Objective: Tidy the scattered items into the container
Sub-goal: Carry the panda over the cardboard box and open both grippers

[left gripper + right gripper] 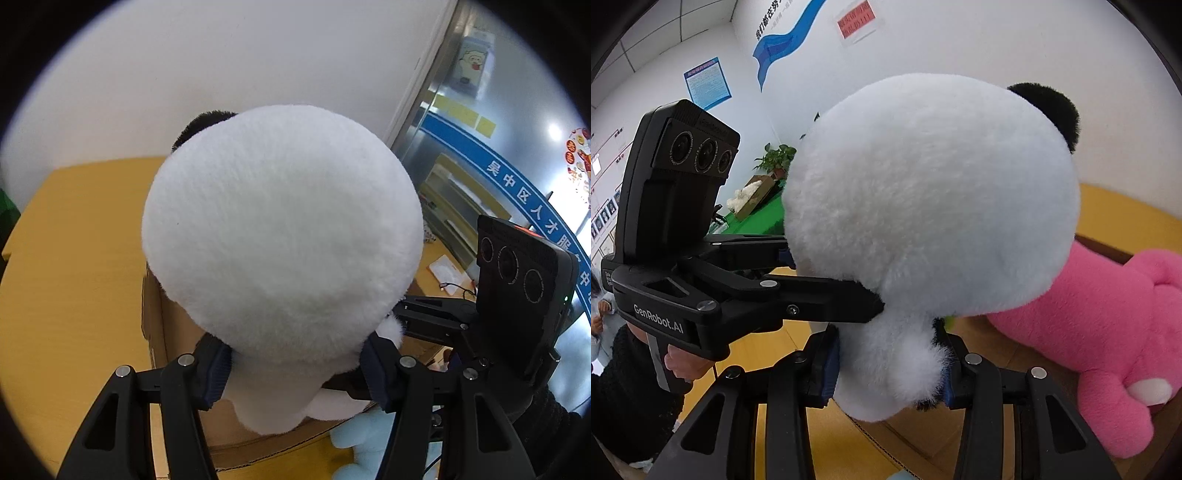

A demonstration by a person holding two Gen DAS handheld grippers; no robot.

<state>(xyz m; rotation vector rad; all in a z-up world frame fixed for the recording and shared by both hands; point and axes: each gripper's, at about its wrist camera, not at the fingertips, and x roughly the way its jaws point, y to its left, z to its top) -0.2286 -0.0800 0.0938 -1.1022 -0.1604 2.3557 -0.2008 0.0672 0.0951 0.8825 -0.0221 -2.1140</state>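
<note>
A large panda plush [280, 229] with a white head and black ears fills both views. My left gripper [295, 369] is shut on its white lower part, a blue pad pressed into the fur on each side. My right gripper [890, 373] is also shut on the panda plush [934, 206], clamping a white tuft below the head. The left gripper [827, 280] comes in from the left in the right wrist view. The plush hangs over an open cardboard box [177, 332], whose inside is mostly hidden. A pink plush [1100, 332] lies in the cardboard box [908, 435].
The box stands on a yellow table [74, 277]. A light blue plush [369, 435] lies on the table by the box's near side. A person's hand [679, 365] grips the left handle. A white wall rises behind the table; papers [447, 273] lie far right.
</note>
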